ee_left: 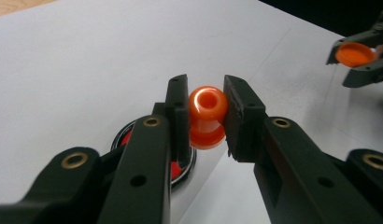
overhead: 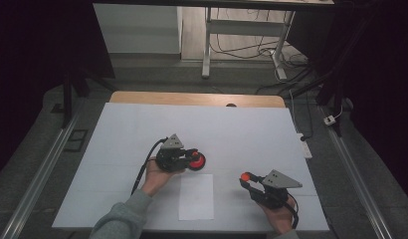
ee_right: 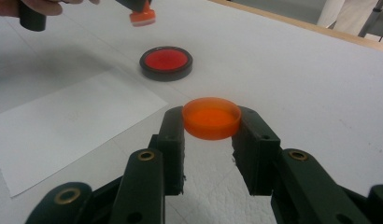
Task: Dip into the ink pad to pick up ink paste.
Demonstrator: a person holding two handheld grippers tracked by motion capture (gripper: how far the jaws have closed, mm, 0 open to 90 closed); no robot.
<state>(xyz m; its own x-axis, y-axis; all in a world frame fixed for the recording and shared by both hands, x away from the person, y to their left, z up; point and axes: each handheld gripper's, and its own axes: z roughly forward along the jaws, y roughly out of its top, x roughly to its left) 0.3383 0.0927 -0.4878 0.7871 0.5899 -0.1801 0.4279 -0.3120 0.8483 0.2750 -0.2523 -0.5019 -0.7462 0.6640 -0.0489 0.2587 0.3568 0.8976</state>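
The stamp (ee_left: 207, 116) is clamped at its waist between the left gripper's (ee_left: 206, 114) jaws, above the ink pad (ee_right: 166, 62). The lid (ee_right: 211, 117) is pinched by its rim between the right gripper's (ee_right: 211, 133) jaws. Both are judged light, stiff, slippery plastic.

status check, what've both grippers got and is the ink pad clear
Left gripper shut on stamp, above ink pad. Right gripper shut on orange lid, off to the side. Pad open, unobstructed; paper nearby.
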